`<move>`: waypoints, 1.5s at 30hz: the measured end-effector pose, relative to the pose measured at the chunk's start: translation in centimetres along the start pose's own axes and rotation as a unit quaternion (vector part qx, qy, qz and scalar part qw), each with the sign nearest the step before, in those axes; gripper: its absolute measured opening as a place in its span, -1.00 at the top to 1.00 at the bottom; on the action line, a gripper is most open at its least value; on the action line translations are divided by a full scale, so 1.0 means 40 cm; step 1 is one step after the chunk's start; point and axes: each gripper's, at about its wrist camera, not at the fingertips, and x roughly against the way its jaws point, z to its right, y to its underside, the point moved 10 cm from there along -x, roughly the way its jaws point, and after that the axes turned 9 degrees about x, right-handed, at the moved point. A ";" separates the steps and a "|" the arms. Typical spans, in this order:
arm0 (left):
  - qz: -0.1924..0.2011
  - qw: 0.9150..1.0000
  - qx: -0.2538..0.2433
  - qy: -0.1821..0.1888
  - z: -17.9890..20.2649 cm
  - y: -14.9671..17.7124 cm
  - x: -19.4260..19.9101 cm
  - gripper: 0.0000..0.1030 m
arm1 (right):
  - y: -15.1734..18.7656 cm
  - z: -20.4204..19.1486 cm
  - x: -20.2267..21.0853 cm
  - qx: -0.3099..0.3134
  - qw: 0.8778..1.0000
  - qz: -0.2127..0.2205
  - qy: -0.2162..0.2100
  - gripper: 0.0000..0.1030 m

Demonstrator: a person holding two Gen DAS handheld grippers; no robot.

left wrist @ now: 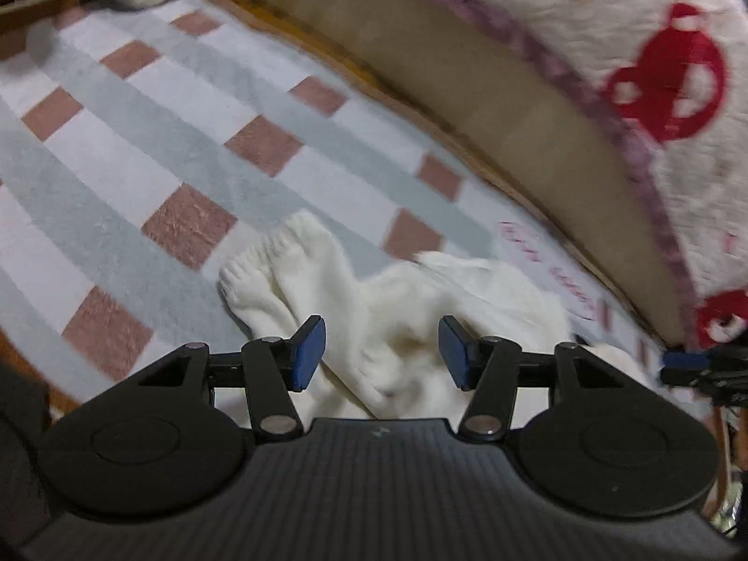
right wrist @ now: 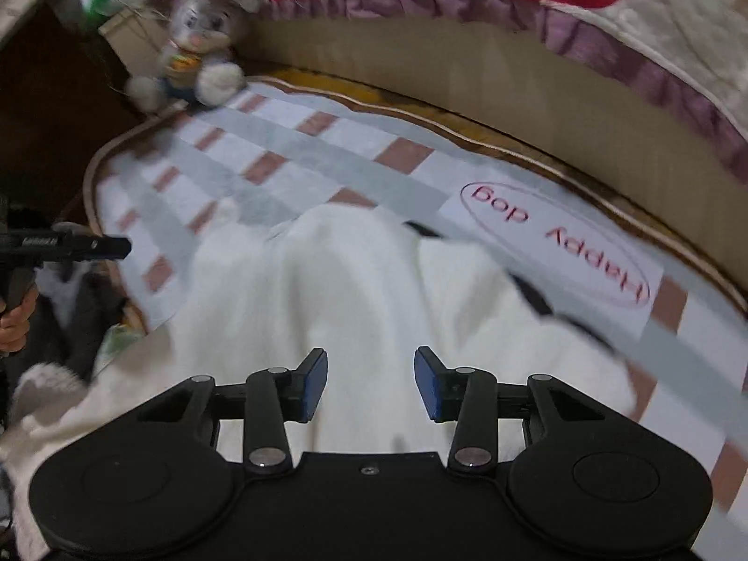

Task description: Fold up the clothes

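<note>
A white knitted garment (left wrist: 374,308) lies crumpled on a checked cloth (left wrist: 140,140), one ribbed cuff (left wrist: 252,257) pointing left. My left gripper (left wrist: 381,350) hovers just over it, open, nothing between its blue pads. In the right wrist view the same white garment (right wrist: 336,290) spreads wide over the checked cloth (right wrist: 327,154). My right gripper (right wrist: 370,383) is open above its near part, holding nothing. The left gripper's black body (right wrist: 70,245) shows at the left edge, held by a hand (right wrist: 14,322).
A plush rabbit (right wrist: 196,46) sits at the far corner of the table. A tan sofa edge (left wrist: 467,93) with a white blanket with red prints (left wrist: 654,70) runs along the back. "Happy dog" lettering (right wrist: 556,243) marks the cloth to the right.
</note>
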 end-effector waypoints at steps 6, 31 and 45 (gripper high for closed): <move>0.007 0.998 0.054 0.004 -0.103 0.028 -0.131 -0.02 | -0.129 0.044 -0.139 -0.003 1.000 -0.013 0.026 0.09; -0.035 0.995 0.087 0.012 -0.141 0.114 -0.230 -0.13 | -0.109 0.031 -0.523 -0.091 0.993 -0.072 -0.025 -0.73; -0.009 0.994 0.043 0.100 -0.044 0.087 -0.168 -0.24 | -0.028 0.061 -0.116 -0.085 0.972 0.189 0.106 0.69</move>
